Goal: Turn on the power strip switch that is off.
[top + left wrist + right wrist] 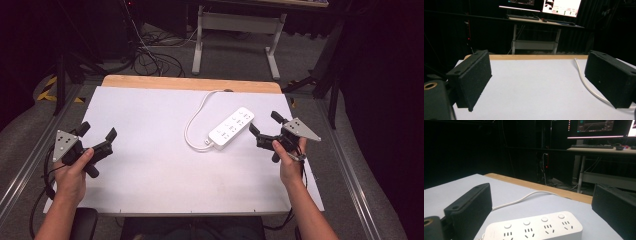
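White table (150, 190), power strip (231, 128) beside right tongs (263, 128).

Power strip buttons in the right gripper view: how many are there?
4. The round buttons run in a row along the top of the white power strip, one above each socket, between the open right gripper jaws.
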A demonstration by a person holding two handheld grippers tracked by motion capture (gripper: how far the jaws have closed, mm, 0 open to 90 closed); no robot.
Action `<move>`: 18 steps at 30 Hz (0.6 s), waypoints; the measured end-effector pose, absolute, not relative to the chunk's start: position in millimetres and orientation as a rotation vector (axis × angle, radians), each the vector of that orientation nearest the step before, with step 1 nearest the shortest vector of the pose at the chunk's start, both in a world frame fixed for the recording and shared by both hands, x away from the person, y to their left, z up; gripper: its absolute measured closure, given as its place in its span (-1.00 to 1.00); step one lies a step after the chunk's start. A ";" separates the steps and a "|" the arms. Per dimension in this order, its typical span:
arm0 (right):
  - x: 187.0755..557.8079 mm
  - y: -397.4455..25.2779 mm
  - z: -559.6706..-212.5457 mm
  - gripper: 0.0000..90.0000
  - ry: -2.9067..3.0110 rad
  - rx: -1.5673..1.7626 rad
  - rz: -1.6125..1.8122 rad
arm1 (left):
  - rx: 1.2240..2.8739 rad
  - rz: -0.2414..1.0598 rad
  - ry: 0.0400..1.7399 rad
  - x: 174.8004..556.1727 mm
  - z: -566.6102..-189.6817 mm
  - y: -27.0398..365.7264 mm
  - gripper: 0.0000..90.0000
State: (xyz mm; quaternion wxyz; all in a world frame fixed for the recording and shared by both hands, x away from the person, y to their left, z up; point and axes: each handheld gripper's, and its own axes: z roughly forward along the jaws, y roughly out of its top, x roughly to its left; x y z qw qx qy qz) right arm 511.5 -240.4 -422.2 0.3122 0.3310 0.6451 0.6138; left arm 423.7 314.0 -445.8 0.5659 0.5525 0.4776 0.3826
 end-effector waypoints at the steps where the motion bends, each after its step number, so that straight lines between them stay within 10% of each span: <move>1: 511.0 -241.1 -422.6 -0.93 1.700 0.872 1.621 | 1.300 0.900 1.122 423.7 -445.8 314.0 -0.83; 18: 509.9 -240.5 -422.9 -0.94 1.700 0.856 1.622 | 1.300 0.901 1.123 423.7 -445.8 313.9 -0.83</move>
